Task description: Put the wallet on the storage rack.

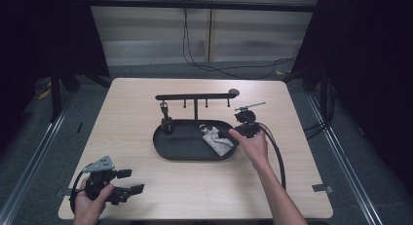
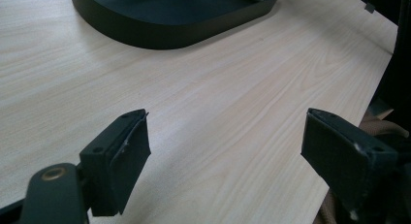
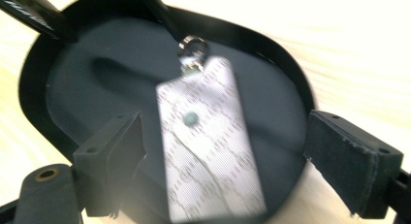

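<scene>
- Patterned pale pouch (image 3: 208, 146) is seen lying flat in the black oval tray (image 1: 165, 146), toward the tray's right end in the high view; a small round stud sits on its face and a metal ring (image 3: 192, 47) is attached at its far end.
- Right gripper (image 3: 225, 158) is held just above the tray's right end, its jaws spread wide with the pouch lying between them; no contact with the pouch can be made out, since this view is blurred.
- Black stand (image 1: 196, 97) with a horizontal bar and short pegs is mounted at the back of the tray; a small dark item (image 1: 166, 121) is hung from a peg at its left and reaches down into the tray.
- Left gripper (image 1: 130, 181) is held at the near left corner of the light wooden surface (image 1: 204, 186), well apart from the tray, with its jaws spread and nothing between them.
- Cables are trailed from both grippers, and further cables lie on the floor beyond the surface.
</scene>
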`<action>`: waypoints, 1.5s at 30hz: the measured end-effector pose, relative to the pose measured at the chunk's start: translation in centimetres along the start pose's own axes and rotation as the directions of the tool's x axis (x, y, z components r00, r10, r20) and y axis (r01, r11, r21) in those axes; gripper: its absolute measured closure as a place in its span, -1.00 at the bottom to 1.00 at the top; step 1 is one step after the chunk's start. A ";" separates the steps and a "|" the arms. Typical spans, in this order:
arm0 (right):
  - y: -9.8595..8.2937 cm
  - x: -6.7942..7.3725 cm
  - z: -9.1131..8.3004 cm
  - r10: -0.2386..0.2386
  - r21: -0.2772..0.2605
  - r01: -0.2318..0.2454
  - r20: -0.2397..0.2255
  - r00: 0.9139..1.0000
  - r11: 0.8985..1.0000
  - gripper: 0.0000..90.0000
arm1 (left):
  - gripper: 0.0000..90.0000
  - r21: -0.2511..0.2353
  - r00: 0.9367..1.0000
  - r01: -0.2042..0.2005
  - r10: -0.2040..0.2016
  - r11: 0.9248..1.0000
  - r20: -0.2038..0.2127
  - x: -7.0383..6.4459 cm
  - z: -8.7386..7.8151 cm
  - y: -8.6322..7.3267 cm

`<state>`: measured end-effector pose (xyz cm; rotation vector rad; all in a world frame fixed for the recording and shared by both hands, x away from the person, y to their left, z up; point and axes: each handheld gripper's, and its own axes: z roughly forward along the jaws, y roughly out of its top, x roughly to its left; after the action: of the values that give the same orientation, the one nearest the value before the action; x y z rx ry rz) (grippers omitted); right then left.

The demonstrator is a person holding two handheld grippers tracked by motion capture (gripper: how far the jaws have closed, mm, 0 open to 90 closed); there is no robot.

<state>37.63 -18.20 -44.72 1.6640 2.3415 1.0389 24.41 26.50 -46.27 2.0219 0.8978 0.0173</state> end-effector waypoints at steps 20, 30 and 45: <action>-3.6 -2.8 -4.8 0.025 -0.066 -0.020 0.085 0.996 0.998 -0.64 | -0.60 0.001 1.000 0.011 -0.011 1.000 -0.010 0.0 0.1 0.0; -7.0 -3.5 -7.0 0.038 -0.126 -0.023 0.120 0.992 0.992 -0.59 | -0.60 0.005 1.000 0.010 -0.010 1.000 -0.016 0.0 0.2 0.0; -13.4 -4.2 -10.6 0.030 -0.157 -0.002 0.178 0.984 0.988 -0.58 | -0.60 0.009 0.999 0.018 -0.017 1.000 -0.028 0.0 0.1 0.0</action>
<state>23.91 -29.23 -45.47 1.6466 2.0812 1.0010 24.47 26.41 -46.36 2.0265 0.9347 0.0319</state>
